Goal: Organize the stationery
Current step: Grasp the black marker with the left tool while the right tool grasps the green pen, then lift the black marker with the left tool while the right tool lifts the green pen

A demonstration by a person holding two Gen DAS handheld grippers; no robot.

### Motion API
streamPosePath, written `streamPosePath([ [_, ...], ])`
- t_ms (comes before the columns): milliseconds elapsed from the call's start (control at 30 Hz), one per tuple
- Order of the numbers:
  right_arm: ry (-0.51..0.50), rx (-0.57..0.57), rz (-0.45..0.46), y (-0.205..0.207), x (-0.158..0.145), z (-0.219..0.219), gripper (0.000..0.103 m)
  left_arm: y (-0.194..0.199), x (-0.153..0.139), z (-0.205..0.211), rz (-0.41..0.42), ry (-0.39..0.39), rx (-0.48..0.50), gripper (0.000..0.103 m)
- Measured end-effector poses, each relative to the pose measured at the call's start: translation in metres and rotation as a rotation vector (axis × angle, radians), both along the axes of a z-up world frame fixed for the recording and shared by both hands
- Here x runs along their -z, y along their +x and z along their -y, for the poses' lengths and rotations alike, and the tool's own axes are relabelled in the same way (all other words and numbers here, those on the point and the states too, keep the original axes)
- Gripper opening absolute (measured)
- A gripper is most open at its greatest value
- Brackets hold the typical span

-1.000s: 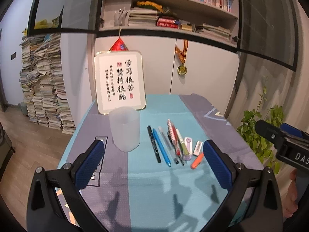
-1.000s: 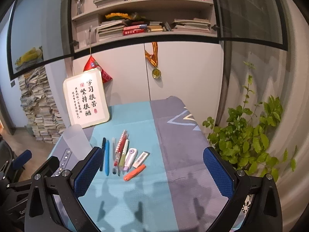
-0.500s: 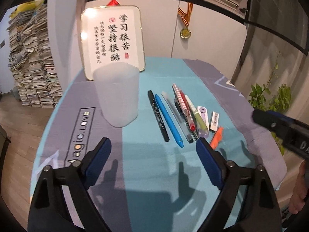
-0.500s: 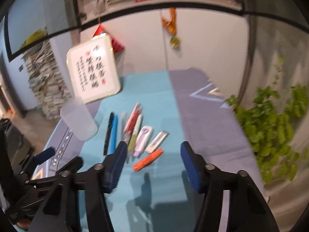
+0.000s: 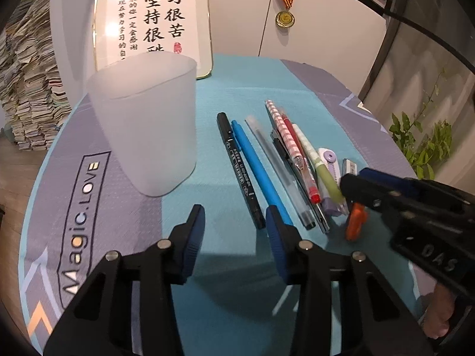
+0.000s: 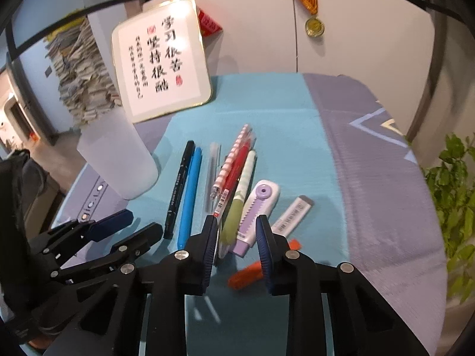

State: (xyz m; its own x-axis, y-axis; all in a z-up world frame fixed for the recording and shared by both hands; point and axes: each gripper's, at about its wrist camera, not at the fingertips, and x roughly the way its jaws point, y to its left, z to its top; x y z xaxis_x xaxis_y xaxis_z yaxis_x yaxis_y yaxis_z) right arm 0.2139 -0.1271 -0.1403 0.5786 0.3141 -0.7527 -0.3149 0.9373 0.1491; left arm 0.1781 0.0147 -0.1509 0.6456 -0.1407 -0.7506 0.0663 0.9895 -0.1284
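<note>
Pens (image 6: 207,184) lie in a row right of the cup (image 5: 145,124), long axes running near to far. Both my grippers – left (image 5: 234,222), right (image 6: 236,231) – have just been narrowing, nothing gripped. Right's nearer the orange marker (image 6: 252,270).

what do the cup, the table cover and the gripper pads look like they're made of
Cup: looks like frosted translucent plastic; its milky matte wall lets light through.
Table cover: seems woven or embossed fabric; a fine grid texture shows in the teal and grey, with printed lettering.
Left gripper pads: probably blue rubber or soft plastic with fine ribbing, on matte black frames that look like moulded plastic.
</note>
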Motion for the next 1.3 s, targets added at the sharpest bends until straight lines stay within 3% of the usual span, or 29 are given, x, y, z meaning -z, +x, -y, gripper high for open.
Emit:
streamPosePath([
  [700, -0.057, -0.014, 0.005, 0.017, 0.013, -0.011, 0.029, 0.022, 0.012, 0.006, -0.003, 0.004, 0.001, 0.038],
  [733, -0.062, -0.024, 0.009, 0.017, 0.012, -0.012, 0.025, 0.023, 0.012, 0.005, 0.0, 0.003, -0.002, 0.036],
  [767, -0.056, -0.037, 0.001, 0.016, 0.013, -0.013, 0.014, 0.023, 0.012, 0.006, 0.006, 0.004, 0.0, 0.023],
  [833, -0.059, -0.037, -0.002, 0.014, 0.013, -0.013, 0.012, 0.024, 0.013, 0.006, 0.003, 0.004, 0.011, 0.009],
  [1133, 0.047, -0.109, -0.083, -0.022, 0.001, 0.012, 0.011, -0.009, 0.007, -0.005, -0.051, -0.051, 0.077, 0.008],
  [1300, -0.006, -0.171, -0.095, -0.061, -0.002, 0.016, 0.011, -0.046, 0.01, -0.007, -0.096, -0.043, 0.111, 0.007],
])
